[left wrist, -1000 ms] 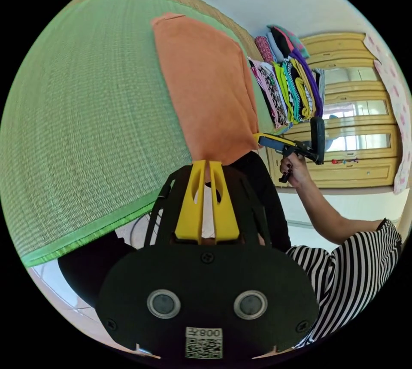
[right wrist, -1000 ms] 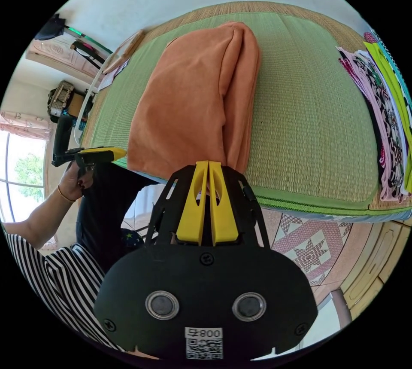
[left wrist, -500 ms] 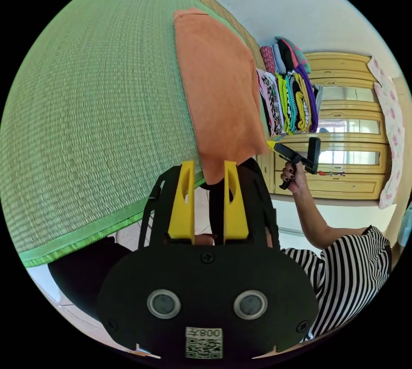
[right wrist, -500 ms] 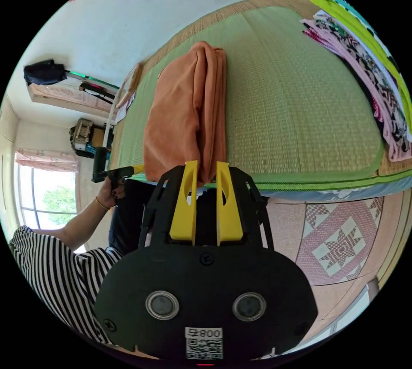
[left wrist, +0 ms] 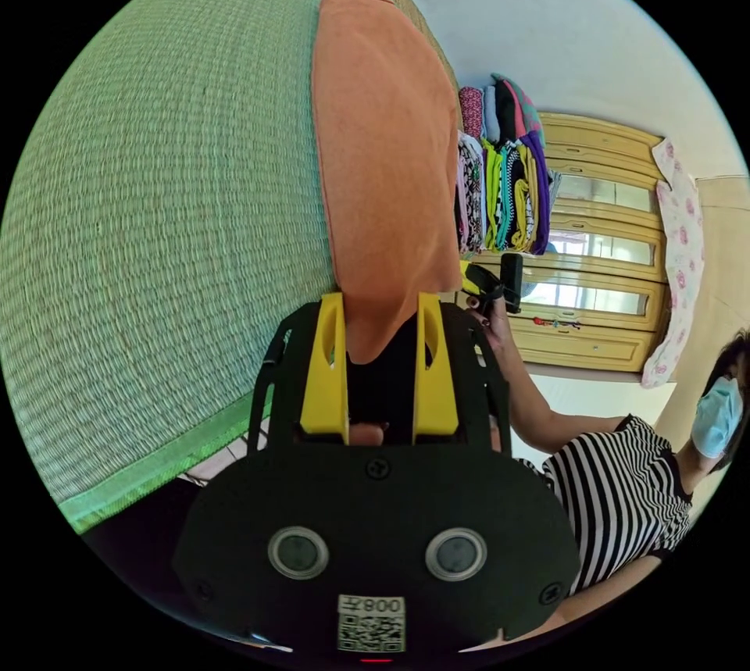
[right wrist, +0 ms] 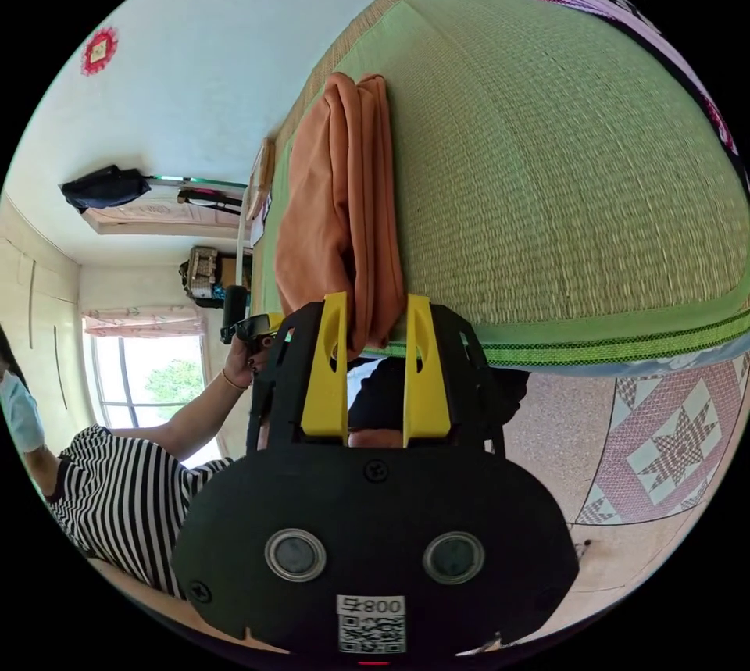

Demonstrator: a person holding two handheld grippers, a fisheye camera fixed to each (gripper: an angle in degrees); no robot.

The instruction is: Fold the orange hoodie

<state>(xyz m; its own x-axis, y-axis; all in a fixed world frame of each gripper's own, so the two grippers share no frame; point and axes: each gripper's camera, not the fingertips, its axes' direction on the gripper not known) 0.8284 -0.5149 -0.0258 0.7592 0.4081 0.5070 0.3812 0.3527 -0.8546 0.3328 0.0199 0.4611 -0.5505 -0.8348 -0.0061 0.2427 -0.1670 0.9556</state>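
home bedrm, woven mat bed (left wrist: 156, 194), wardrobe (left wrist: 601, 288), clothes pile (left wrist: 504, 187)

The orange hoodie (left wrist: 383, 155) lies folded into a long narrow bundle on the green mat (left wrist: 156, 194).

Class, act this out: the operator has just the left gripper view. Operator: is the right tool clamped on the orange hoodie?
Observer: No. In the right gripper view the right tool stands open, and the end of the orange hoodie lies loose between its jaws.
Operator: What does that side of the hoodie look like?
Observer: Stacked rounded folds run along it, facing the bare green mat.
Operator: What lies past the mat's edge there?
Observer: Floor with a star-patterned tile.
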